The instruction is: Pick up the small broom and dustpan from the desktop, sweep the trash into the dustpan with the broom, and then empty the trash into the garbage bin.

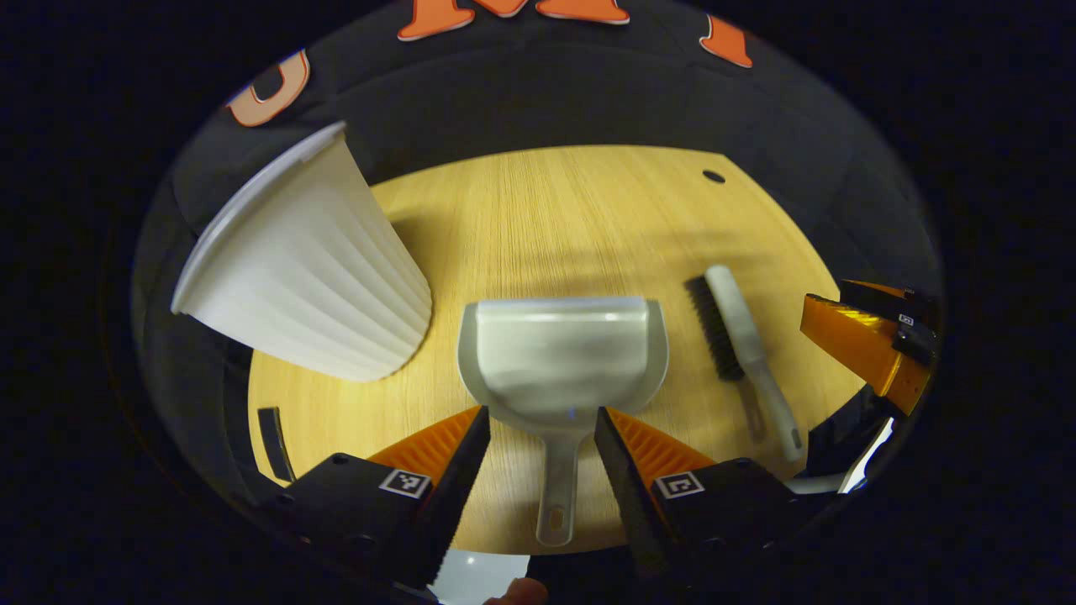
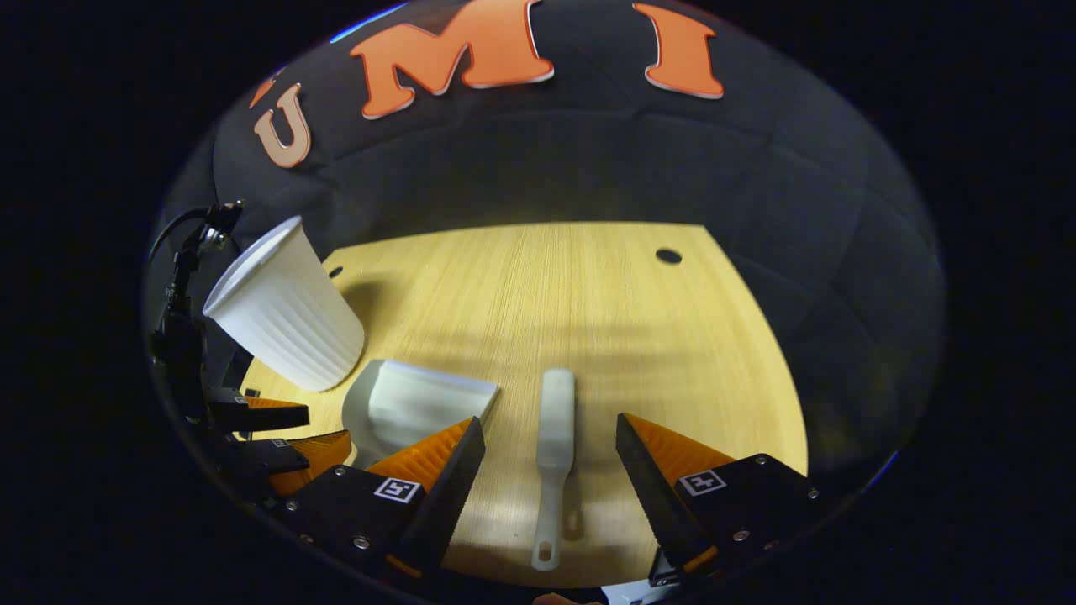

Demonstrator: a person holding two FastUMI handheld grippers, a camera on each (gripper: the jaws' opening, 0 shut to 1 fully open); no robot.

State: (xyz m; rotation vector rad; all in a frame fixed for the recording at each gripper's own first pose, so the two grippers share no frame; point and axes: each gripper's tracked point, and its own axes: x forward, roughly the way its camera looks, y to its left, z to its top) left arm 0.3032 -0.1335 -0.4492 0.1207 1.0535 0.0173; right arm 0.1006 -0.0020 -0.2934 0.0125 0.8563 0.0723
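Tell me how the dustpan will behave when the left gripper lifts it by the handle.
The dustpan looks like thin moulded plastic, so probably stiff and light. Its wide pan sits far ahead of the narrow handle, so it may droop forward. The smooth handle could twist between the left gripper fingers.

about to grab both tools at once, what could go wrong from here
1. The dustpan sits close beside the garbage bin; the open left gripper, straddling its handle, might nudge the pan into the bin while closing.
2. The broom handle is thin and lies flat on the desktop; the open right gripper may pinch it off-centre, so it could twist.
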